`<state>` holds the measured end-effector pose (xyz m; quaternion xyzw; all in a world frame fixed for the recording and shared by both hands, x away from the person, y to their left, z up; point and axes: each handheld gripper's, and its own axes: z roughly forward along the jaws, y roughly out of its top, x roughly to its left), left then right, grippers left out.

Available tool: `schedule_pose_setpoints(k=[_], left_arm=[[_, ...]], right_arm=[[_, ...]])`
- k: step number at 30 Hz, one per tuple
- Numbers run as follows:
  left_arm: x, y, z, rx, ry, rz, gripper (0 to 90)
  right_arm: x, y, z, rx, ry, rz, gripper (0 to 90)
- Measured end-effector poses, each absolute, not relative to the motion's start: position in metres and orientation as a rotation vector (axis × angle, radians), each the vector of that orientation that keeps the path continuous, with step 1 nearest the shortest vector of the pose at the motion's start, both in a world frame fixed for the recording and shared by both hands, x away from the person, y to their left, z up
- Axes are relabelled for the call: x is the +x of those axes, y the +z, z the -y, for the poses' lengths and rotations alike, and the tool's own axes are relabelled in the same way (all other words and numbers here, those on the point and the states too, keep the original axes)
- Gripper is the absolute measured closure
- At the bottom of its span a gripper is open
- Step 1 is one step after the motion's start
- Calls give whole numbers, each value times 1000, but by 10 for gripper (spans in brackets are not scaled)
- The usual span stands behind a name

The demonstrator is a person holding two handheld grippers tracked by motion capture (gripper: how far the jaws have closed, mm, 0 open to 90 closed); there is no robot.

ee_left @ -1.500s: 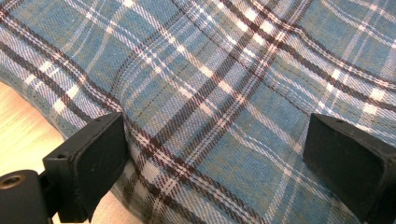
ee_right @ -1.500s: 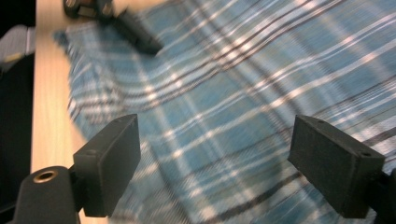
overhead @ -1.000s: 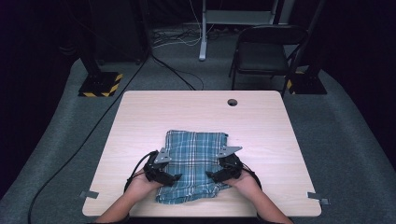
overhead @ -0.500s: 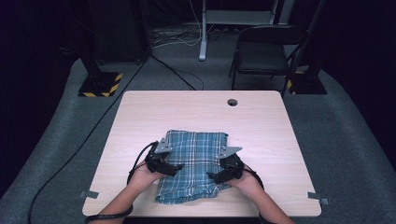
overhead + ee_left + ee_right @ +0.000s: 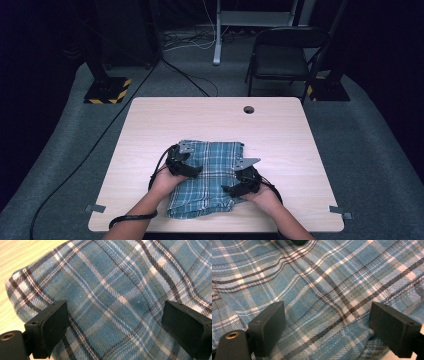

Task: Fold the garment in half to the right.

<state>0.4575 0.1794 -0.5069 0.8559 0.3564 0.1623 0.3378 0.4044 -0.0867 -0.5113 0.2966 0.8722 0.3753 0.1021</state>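
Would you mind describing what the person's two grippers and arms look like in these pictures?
Both the left gripper and the right gripper are black, each with two blocky, flat-faced black jaws. Each carries a grey three-cornered plate on top and trails a black cable that loops back toward the person. The forearms are bare, with no sleeves in view, and a dark band circles the left forearm.

Both forearms come in from bottom edge of high view, angled inward. L hand holds left gripper, pointing fwd and to the right; cable loops back around the wrist. R hand holds right gripper, pointing left toward the other. Both grippers low and near each other. Jaws spread wide on both, nothing pinched between them.
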Motion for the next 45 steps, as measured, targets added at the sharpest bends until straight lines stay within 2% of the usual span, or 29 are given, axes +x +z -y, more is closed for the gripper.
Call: schedule_pose_setpoints(k=[5, 10, 20, 28, 38, 45], left_arm=[[461, -494, -179, 2235, 400, -938, 85], [467, -479, -183, 2195, 452, -940, 90], [483, -495, -180, 2221, 443, -1036, 63], [479, -474, -167, 2171, 445, -982, 94], [486, -498, -150, 2240, 479, -1026, 94], [486, -500, -147, 2266, 507, -1026, 95]], right_arm=[[405, -512, 87, 886, 1114, -2578, 130], [406, -513, 87, 886, 1113, -2582, 125], [407, -514, 87, 888, 1117, -2583, 122], [406, -514, 86, 889, 1114, -2581, 121], [406, -514, 87, 892, 1117, -2577, 121], [406, -514, 86, 896, 1118, -2573, 122]])
